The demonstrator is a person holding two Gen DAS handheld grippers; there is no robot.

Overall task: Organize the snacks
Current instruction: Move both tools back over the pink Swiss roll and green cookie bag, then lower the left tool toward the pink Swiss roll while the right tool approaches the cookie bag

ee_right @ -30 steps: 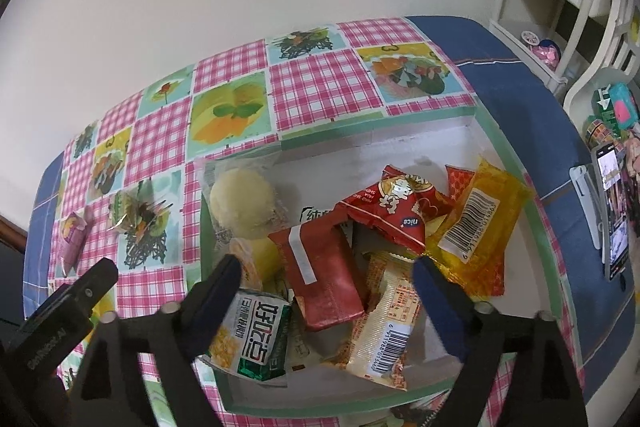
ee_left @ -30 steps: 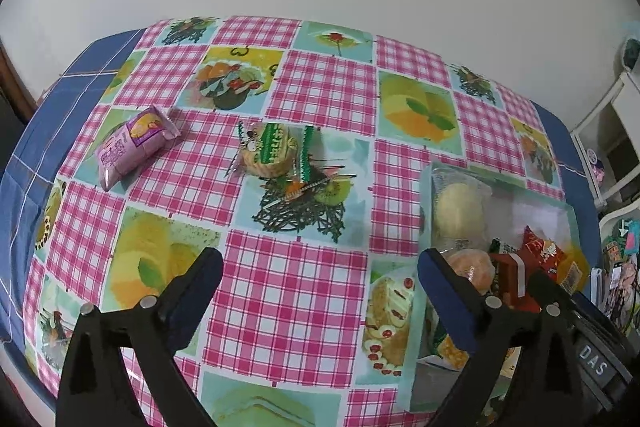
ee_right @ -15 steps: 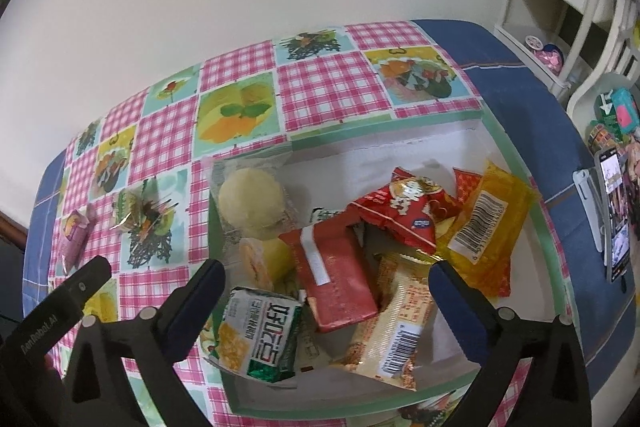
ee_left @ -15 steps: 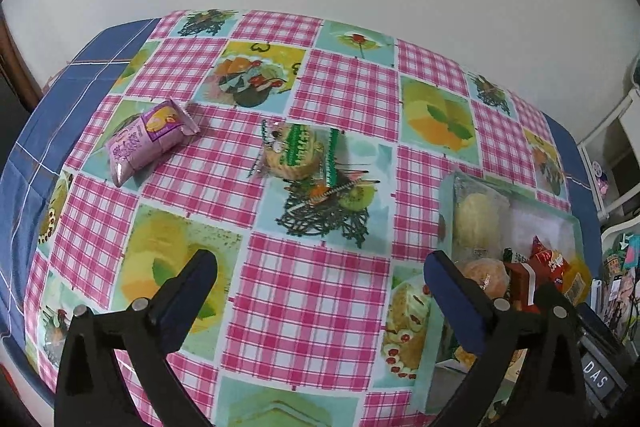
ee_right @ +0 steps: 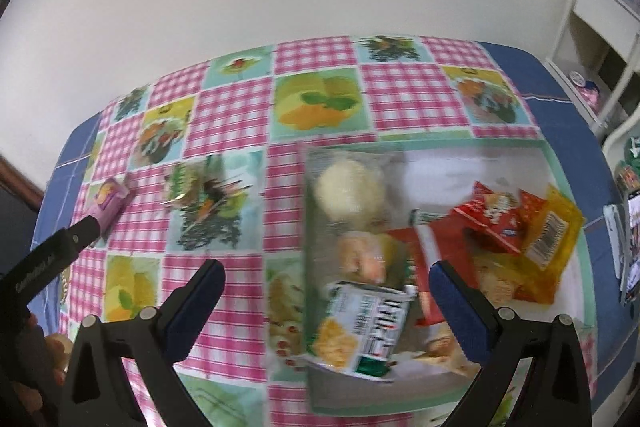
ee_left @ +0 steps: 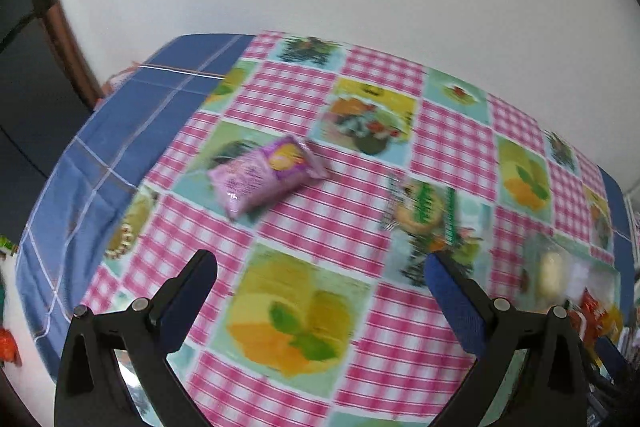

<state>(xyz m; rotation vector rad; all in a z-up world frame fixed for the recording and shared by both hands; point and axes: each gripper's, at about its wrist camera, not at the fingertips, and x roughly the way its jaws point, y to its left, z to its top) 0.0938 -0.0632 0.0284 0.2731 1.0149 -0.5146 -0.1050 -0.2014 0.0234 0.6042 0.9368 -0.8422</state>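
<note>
Left wrist: glossy pink pillow-shaped pkt point(ee_left: 266, 175) on checked cloth point(ee_left: 320, 211)

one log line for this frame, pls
left gripper: jaws open, empty | right gripper: jaws open, empty | pink snack packet, round biscuit pack: on tablecloth | box: holds snacks

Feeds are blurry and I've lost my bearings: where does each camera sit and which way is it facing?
Left wrist: on the left gripper, tilted down at the tablecloth and pink packet; both open fingers show.
Right wrist: on the right gripper, tilted down over the snack box; its open fingers, the left gripper's finger and a hand show.
Shared: pink packet, green-wrapped snack, box.
</note>
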